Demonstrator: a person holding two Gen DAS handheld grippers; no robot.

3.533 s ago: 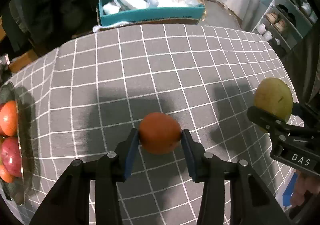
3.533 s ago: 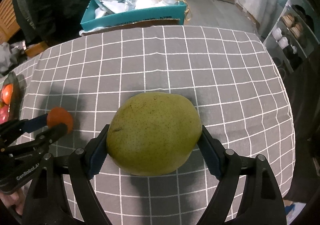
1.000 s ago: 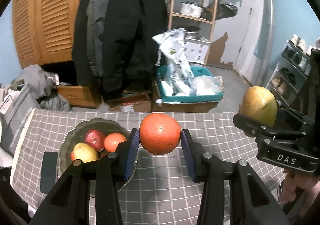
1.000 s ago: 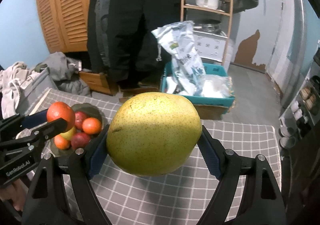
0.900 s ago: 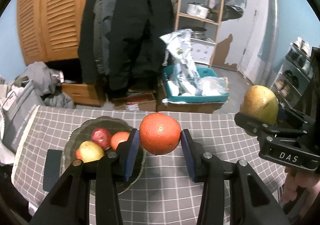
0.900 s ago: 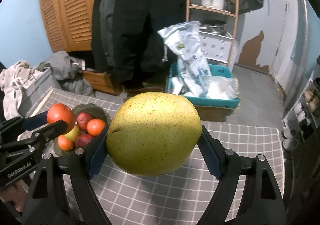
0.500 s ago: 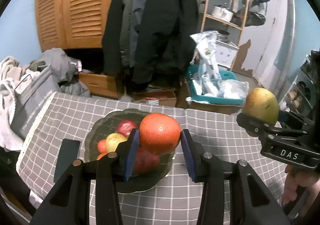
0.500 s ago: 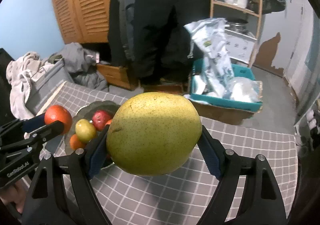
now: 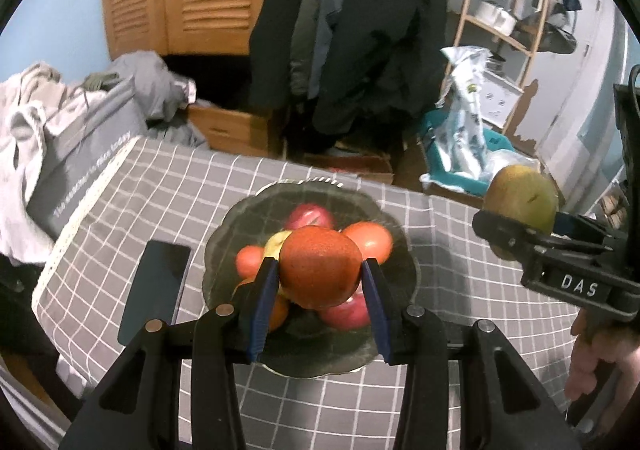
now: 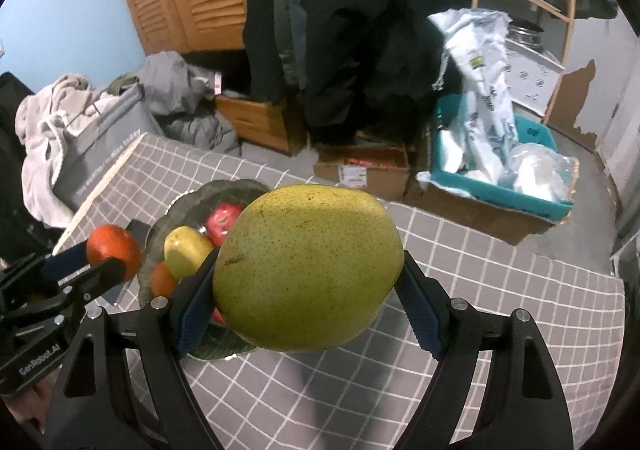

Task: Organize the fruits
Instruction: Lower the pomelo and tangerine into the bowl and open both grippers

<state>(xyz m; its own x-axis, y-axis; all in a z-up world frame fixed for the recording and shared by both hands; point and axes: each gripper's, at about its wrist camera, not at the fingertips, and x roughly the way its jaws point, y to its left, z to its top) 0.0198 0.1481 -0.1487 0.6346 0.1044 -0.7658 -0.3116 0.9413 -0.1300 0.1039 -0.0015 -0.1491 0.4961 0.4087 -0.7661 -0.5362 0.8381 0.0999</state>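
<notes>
My left gripper (image 9: 320, 282) is shut on an orange (image 9: 320, 266) and holds it above a dark glass fruit bowl (image 9: 240, 218) on the grey checked tablecloth. The bowl holds red apples (image 9: 311, 215), small oranges (image 9: 368, 240) and a yellow fruit. My right gripper (image 10: 308, 290) is shut on a big yellow-green pear (image 10: 308, 266) and holds it in the air to the right of the bowl (image 10: 224, 190). The pear also shows in the left wrist view (image 9: 520, 198), and the orange shows in the right wrist view (image 10: 114, 248).
A dark phone (image 9: 154, 290) lies flat left of the bowl. Beyond the table's far edge are hanging coats (image 9: 352, 18), a grey bag with clothes (image 9: 80, 138), cardboard boxes (image 10: 360, 170) and a teal crate with bags (image 10: 500, 170).
Both grippers have swung left with their fruit. The bowl has come to the middle of the left wrist view, and the orange is now over it.
</notes>
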